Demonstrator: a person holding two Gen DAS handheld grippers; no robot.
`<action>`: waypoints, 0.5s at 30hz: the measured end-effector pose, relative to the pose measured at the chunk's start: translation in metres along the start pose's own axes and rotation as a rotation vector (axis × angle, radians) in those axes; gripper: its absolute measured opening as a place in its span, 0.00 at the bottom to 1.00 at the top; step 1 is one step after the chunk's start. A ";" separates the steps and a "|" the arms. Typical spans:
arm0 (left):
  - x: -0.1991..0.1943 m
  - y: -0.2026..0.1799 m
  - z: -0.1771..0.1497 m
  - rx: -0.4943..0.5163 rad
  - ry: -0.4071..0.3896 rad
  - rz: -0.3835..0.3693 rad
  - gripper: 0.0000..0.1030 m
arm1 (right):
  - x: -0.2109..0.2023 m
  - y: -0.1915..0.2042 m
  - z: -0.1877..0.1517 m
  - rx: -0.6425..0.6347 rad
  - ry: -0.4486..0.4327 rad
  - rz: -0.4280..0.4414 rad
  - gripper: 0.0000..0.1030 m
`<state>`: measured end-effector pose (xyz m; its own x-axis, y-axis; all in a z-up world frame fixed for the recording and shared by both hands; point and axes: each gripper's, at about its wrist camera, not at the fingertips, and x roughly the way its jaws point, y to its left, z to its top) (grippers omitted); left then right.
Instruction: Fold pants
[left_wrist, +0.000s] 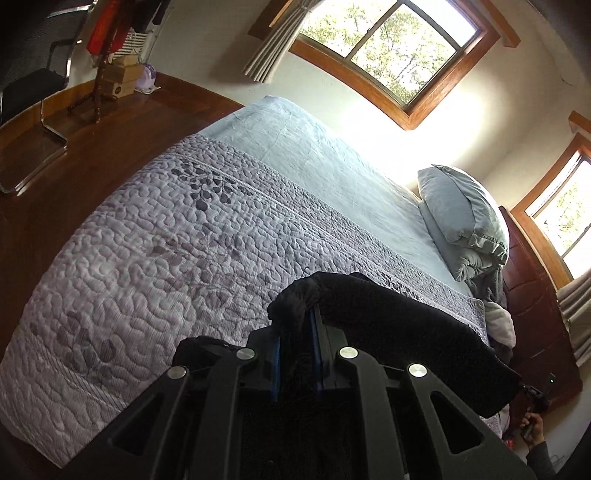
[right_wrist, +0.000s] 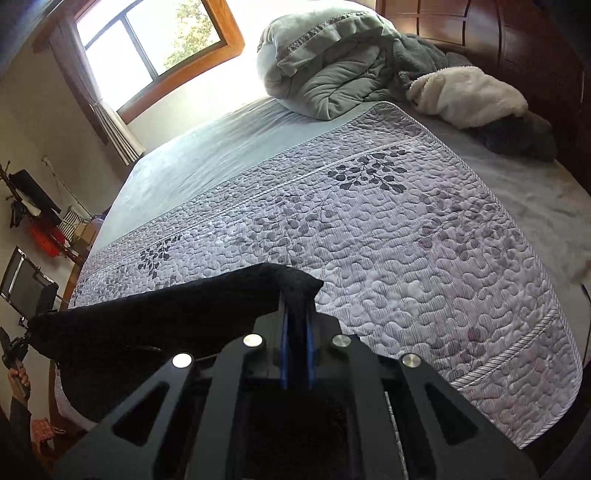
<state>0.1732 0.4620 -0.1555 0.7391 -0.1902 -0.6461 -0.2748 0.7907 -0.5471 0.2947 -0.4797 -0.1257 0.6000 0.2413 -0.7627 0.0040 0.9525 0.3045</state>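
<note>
The black pants (left_wrist: 399, 332) hang stretched in the air between my two grippers, above the near edge of the bed. My left gripper (left_wrist: 297, 317) is shut on one end of the pants, with bunched cloth over its tips. My right gripper (right_wrist: 295, 295) is shut on the other end of the pants (right_wrist: 155, 314). The right gripper shows far right in the left wrist view (left_wrist: 533, 397). The left gripper shows far left in the right wrist view (right_wrist: 16, 347). The lower part of the pants is hidden behind the gripper bodies.
The bed has a lilac quilted cover (left_wrist: 166, 240) over a pale blue sheet (left_wrist: 314, 147). A pillow (left_wrist: 461, 218) and bundled blankets (right_wrist: 332, 59) lie by the dark wooden headboard (right_wrist: 517, 44). A chair (left_wrist: 33, 85) and a coat stand (left_wrist: 103, 59) stand on the wooden floor.
</note>
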 end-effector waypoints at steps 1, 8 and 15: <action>-0.003 0.007 -0.008 -0.017 -0.005 -0.004 0.13 | -0.003 0.002 -0.007 -0.010 -0.004 -0.007 0.06; -0.017 0.044 -0.059 -0.095 0.004 -0.027 0.14 | -0.032 0.002 -0.057 0.001 -0.057 -0.030 0.07; -0.022 0.065 -0.094 -0.125 0.043 -0.027 0.20 | -0.043 0.001 -0.102 0.038 -0.066 -0.038 0.10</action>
<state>0.0817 0.4625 -0.2267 0.7214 -0.2375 -0.6506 -0.3315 0.7064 -0.6254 0.1871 -0.4699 -0.1505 0.6500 0.1913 -0.7354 0.0571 0.9527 0.2984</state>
